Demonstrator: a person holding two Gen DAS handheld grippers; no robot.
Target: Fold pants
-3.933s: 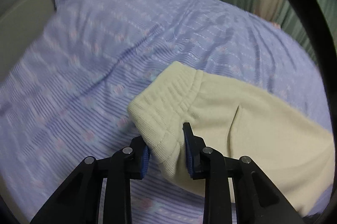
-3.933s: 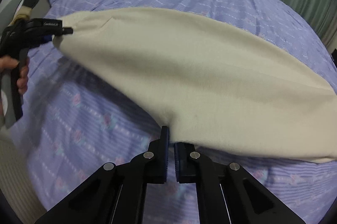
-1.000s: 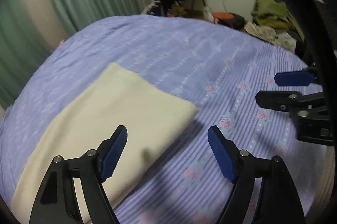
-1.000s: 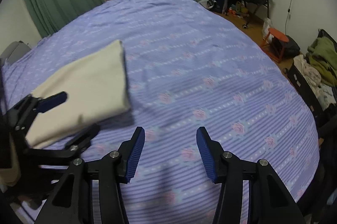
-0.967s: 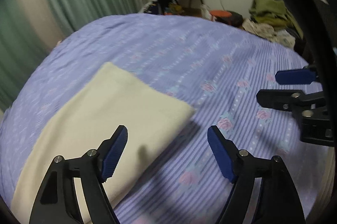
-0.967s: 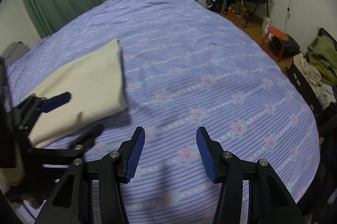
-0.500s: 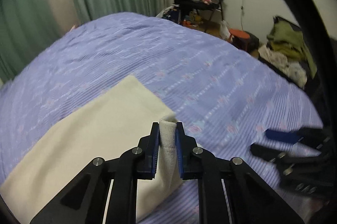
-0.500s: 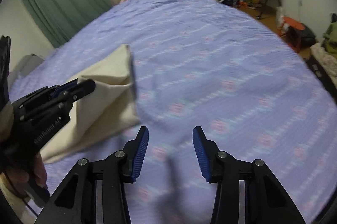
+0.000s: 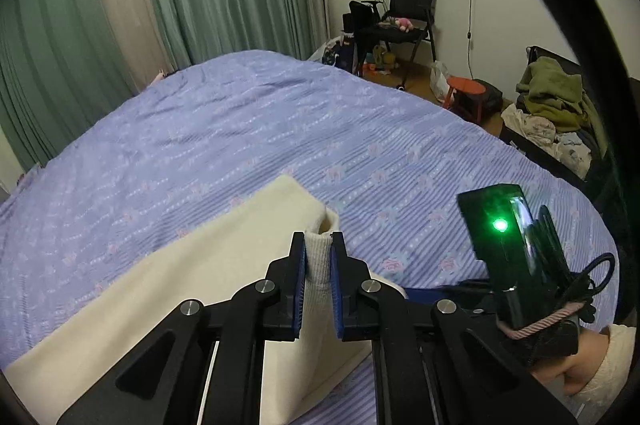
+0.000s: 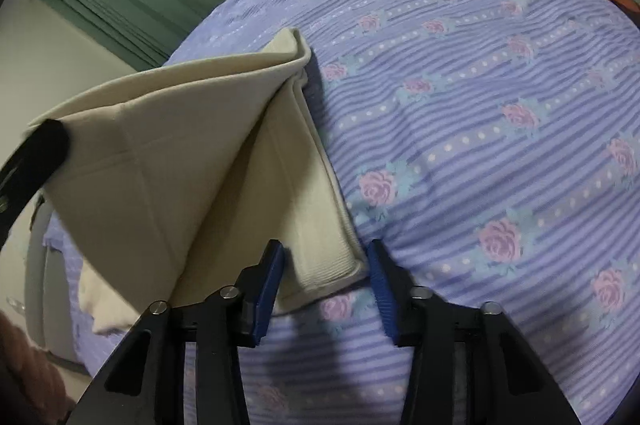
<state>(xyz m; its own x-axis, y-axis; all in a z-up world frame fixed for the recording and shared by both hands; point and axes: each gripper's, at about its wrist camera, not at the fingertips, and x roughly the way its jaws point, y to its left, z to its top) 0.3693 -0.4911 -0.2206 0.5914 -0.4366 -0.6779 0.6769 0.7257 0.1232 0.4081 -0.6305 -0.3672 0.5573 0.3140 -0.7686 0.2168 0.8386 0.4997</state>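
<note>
Left gripper [image 9: 318, 281] is pinching one ribbed cuff corner of the cream pants [image 9: 208, 289], fingers pressed tight on the cloth and lifting it off the purple bedspread [image 9: 360, 145], likely to carry that end over for the next fold. Right gripper [image 10: 326, 289] is closing around the other cuff corner [image 10: 332, 265], which is lying on the near left of the bed; blue pads are straddling it, not yet touching, presumably so both corners rise evenly.

Dim indoor light is seen; edges are bent and blackened by fisheye. Soft shadows are cast beneath the right gripper [image 10: 326, 275].
</note>
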